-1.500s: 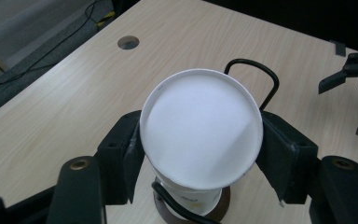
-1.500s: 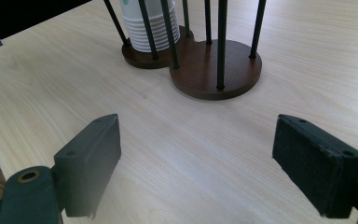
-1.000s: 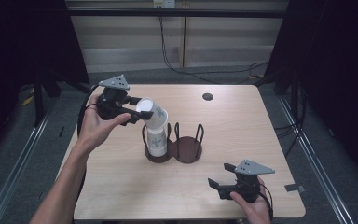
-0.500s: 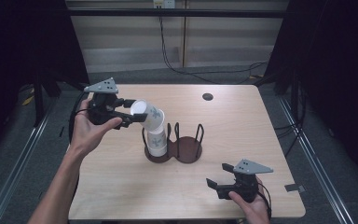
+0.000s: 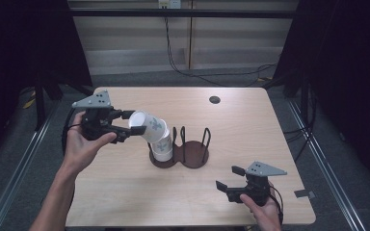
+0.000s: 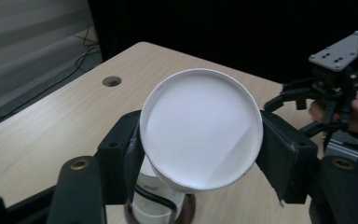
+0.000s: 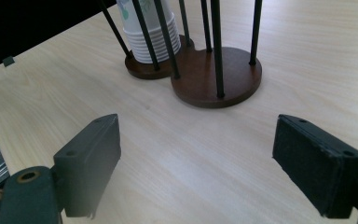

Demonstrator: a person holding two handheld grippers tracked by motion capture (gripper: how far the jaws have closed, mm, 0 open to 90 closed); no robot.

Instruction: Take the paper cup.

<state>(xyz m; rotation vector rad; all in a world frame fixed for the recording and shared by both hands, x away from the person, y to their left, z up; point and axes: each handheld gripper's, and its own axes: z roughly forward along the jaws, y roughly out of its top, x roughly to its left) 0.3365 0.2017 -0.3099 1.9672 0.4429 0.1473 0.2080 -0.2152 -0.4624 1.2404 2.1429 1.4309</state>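
A white paper cup [image 5: 148, 127] with a green print hangs tilted over the table, its mouth turned toward my left gripper [image 5: 134, 126], which is shut on its rim. In the left gripper view both pads press the sides of the cup [image 6: 200, 126]. Just below it a stack of the same cups [image 5: 163, 148] stands in the left ring of a dark brown wire cup holder [image 5: 195, 157]. My right gripper [image 5: 228, 177] rests open near the table's front right, and its own view shows nothing between the jaws, with the stack [image 7: 151, 32] and holder [image 7: 214, 74] beyond.
The light wooden table [image 5: 250, 130] has a small round hole [image 5: 215, 99] at the back right. The holder's right ring is ringed by thin upright rods [image 5: 205, 139]. Dark curtains and cables lie behind the table.
My left gripper has carried the cup to the left and slightly down, away from the top of the stack, and the cup now tilts more. The right gripper has stayed put.
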